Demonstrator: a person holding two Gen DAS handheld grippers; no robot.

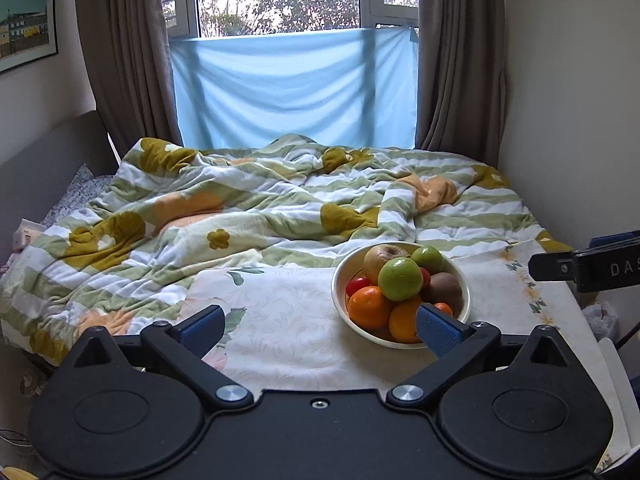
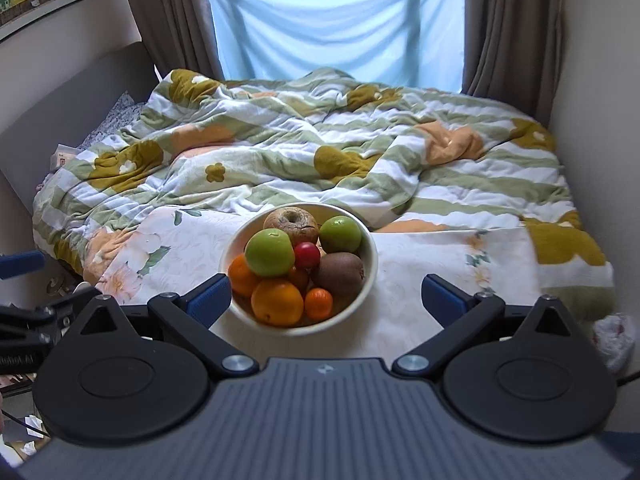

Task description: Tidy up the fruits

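While both my grippers hang back off the near edge of the bed, neither holds anything: the right gripper (image 2: 326,300) has its fingers (image 2: 210,298) spread as wide as they go, and the left gripper (image 1: 320,330) has its blue fingers (image 1: 436,330) just as released, with only bedding showing between them.

Just beyond them sits the bowl (image 2: 370,248), on the flat flowered sheet (image 2: 432,260) near the bed's near edge, roughly midway along it. All the fruit I can see is heaped inside: two oranges (image 2: 277,300) at the front, a small tangerine (image 2: 318,302), a kiwi (image 2: 340,272), two green apples (image 2: 269,252), a red tomato (image 2: 307,255) and a brownish wrinkled apple (image 2: 291,223) at the back.

My worry is the footing. A mattress is soft, so a careless nudge on the rim could tip the bowl, and the top green apple, perched on the oranges, could roll out onto the sheet.

The bowl is round and stands upright, mouth up, with no long axis to speak of. The kiwi alone is oblong, lying across the bowl, left to right.

Farther back the rumpled striped quilt (image 2: 280,140) runs to the curtained window (image 2: 340,20).
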